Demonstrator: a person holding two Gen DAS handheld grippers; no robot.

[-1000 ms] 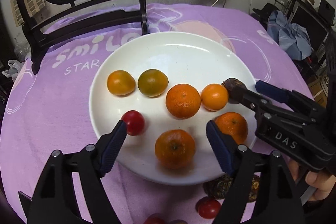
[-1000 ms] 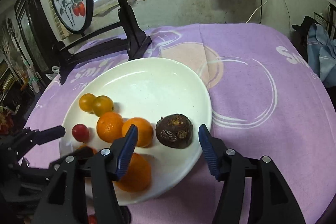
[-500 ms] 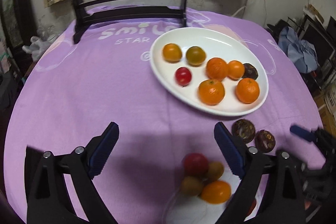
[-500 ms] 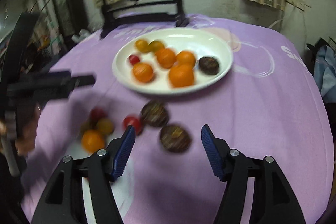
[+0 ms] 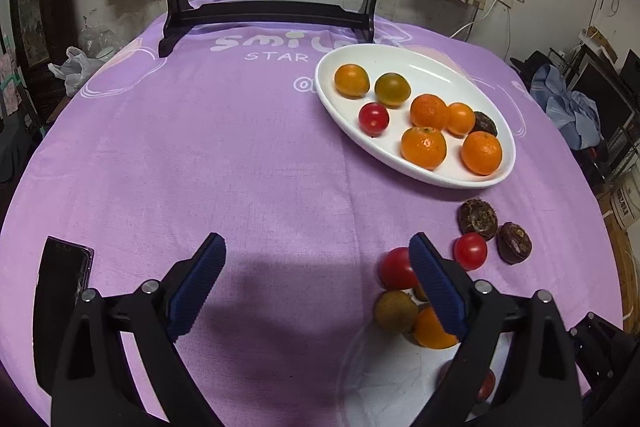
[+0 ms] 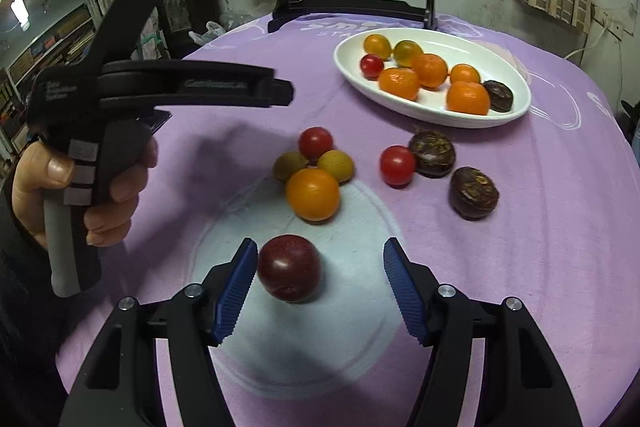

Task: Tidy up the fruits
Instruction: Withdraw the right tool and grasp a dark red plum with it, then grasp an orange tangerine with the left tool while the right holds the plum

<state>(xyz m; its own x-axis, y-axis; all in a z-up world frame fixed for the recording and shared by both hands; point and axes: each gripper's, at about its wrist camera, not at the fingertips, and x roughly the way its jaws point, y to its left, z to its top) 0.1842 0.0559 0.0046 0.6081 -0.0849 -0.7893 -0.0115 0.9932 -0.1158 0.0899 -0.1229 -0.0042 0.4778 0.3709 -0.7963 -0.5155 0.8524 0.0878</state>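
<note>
Readable stuff is pretty thin here: the purple tablecloth (image 5: 240, 147) has white print, "smi" in big rounded letters with the rest cut off by the white plate (image 5: 416, 169), and "STAR" in smaller caps right underneath. There's also embossed lettering on the side of the left gripper (image 6: 216, 85) in the right wrist view, too blurry to make out

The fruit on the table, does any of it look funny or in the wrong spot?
Yes. Several fruits lie loose on the purple cloth instead of in the white plate: a dark red plum-like fruit, an orange, two red tomatoes and two wrinkled dark fruits.
</note>
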